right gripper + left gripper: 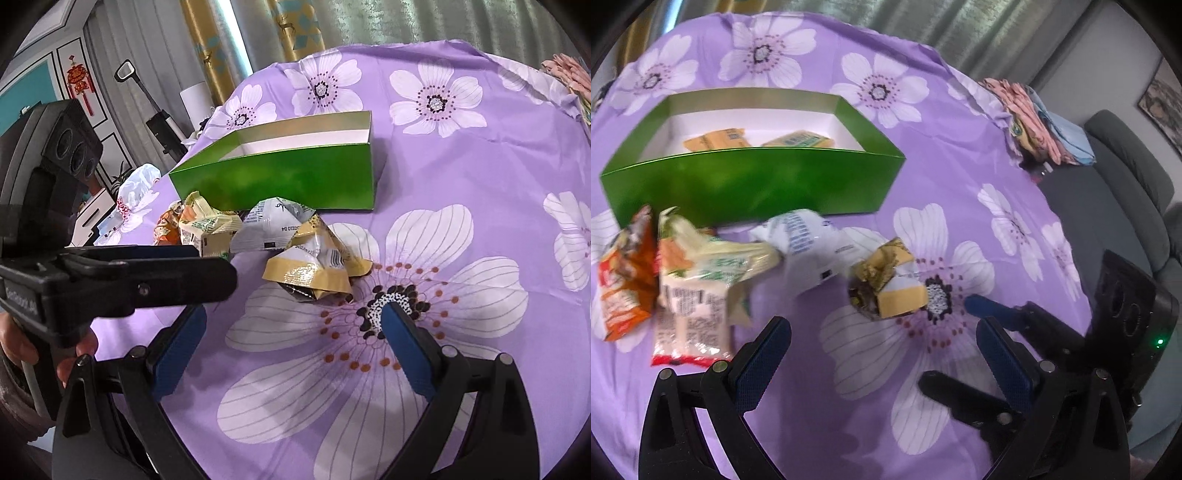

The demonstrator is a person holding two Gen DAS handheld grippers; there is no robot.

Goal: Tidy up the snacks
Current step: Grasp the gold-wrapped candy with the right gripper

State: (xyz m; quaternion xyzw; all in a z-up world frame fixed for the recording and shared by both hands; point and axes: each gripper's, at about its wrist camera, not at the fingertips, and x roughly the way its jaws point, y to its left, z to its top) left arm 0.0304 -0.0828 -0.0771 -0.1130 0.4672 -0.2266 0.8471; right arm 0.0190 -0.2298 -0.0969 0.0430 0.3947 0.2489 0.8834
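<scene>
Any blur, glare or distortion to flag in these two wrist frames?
Left wrist view: motion blur smears the snack packets; the green box bows from fisheye distortion and shows a soft sheen. Right wrist view: sharper; the gold wrapper glints; dark vignette at the corners.

A box (750,184) stands far on the tablecloth (960,147), with two packets (716,142) lying in it. Four snack packets lie in a row (798,273) just near of the box, left to right.

Purple floral cloth (480,177) covers table; grey-green curtains (424,22) far; grey sofa (1126,177) right; red knot ornament (78,83) on left wall.
</scene>
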